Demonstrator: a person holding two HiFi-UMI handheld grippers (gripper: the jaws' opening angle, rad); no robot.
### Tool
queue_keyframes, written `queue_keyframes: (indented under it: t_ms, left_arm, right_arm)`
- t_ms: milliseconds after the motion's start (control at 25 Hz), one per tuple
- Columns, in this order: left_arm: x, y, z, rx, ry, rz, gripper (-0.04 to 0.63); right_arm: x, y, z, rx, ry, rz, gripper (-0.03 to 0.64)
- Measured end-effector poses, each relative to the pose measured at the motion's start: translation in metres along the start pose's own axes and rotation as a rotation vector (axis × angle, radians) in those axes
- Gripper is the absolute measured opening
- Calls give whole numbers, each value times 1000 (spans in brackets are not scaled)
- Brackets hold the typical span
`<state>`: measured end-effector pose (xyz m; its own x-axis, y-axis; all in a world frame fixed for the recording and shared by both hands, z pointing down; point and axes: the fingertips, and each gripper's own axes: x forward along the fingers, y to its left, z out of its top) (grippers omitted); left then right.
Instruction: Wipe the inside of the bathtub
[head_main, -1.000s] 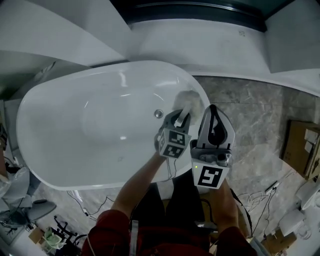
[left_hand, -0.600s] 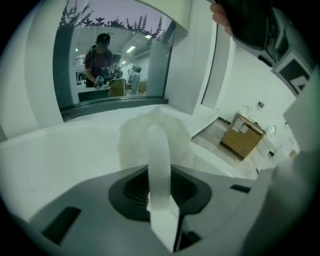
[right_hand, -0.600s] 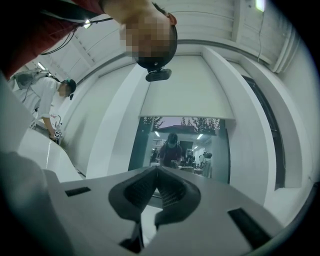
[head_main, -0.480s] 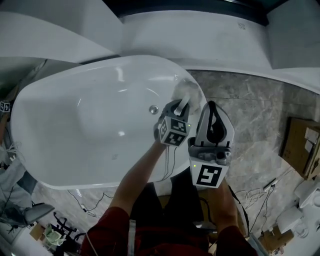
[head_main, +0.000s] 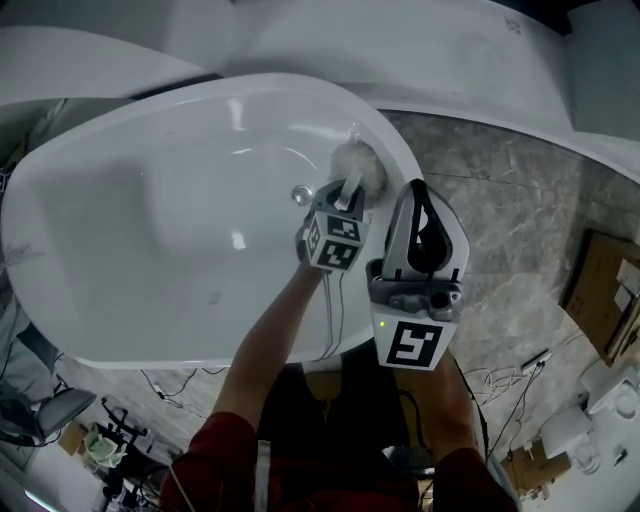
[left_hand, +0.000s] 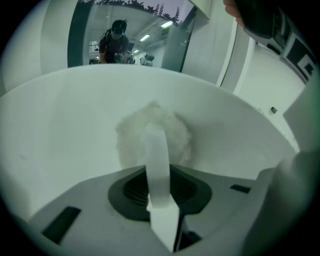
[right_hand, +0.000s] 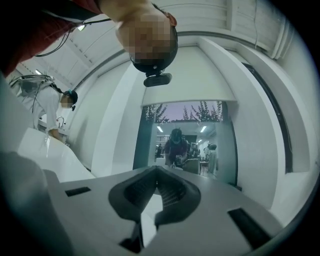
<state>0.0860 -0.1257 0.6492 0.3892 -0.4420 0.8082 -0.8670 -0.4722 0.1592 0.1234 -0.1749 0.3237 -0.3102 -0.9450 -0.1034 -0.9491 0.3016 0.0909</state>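
The white bathtub (head_main: 120, 190) fills the upper left of the head view. The left gripper (head_main: 347, 198) reaches into it near the middle of the frame. Its fingers pinch the flat white handle (left_hand: 157, 160) of a fluffy white pad (left_hand: 155, 131). The pad presses on the tub's inside wall (just right of the drain (head_main: 300, 195)). The right gripper (head_main: 420, 200) hangs just to the right, fingers pressed together on nothing.
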Motion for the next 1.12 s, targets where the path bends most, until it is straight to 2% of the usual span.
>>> queue_keyframes:
  t_ms: [200,400,720,880,1120]
  left_arm:
    - [43,26,-46,-46,61,35,92]
    - [79,49,-92,-63,134,70,92]
    - [127,80,-159,-41,317,108,92]
    - [137,89,-174,-39,345,114,92]
    - [141,91,-176,-37,355,97,92]
  right_arm:
    - [2,11,-38,28,32,44,12]
    - [4,24,-66,109,54,89,12]
    - [7,60,-92,92,61,193,12]
    - [7,60,-98,47,62,201,12]
    - [8,59,-108,42,79,192,12]
